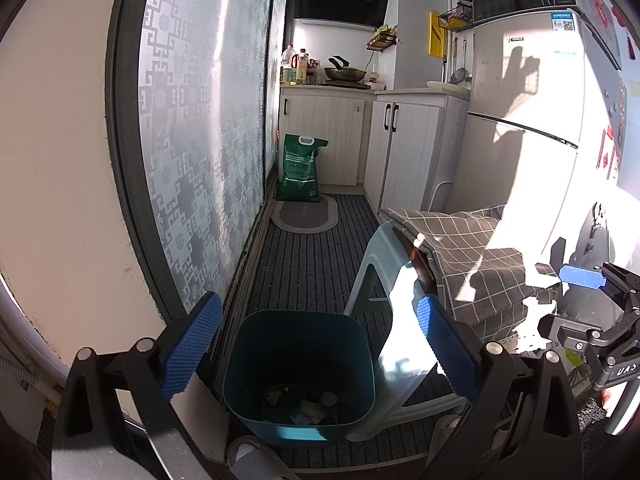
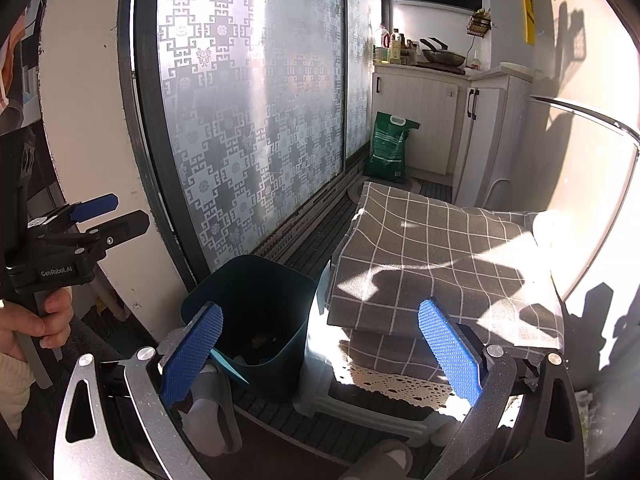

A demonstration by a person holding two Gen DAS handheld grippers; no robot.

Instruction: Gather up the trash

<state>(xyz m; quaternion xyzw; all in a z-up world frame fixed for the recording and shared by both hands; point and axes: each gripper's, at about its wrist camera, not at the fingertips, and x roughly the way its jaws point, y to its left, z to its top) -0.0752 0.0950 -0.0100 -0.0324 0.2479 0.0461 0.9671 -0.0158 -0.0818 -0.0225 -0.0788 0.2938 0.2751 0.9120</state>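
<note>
A dark teal trash bin [image 1: 298, 372] stands on the striped floor mat by the sliding door, with several scraps of trash [image 1: 304, 402] at its bottom. My left gripper [image 1: 318, 350] is open and empty right above the bin's mouth. The bin also shows in the right wrist view [image 2: 256, 316]. My right gripper [image 2: 320, 354] is open and empty, over the edge of a stool covered with a grey checked cloth [image 2: 436, 264], to the right of the bin. Each gripper shows in the other's view, the right one [image 1: 580, 280] and the left one [image 2: 92, 216].
A pale plastic stool [image 1: 384, 292] stands right of the bin. A frosted patterned sliding door [image 1: 192, 140] runs along the left. A green sack [image 1: 302, 168], cabinets [image 1: 404, 152] and a fridge [image 1: 520, 120] stand further back. My slippered feet [image 2: 212, 412] are at the bottom.
</note>
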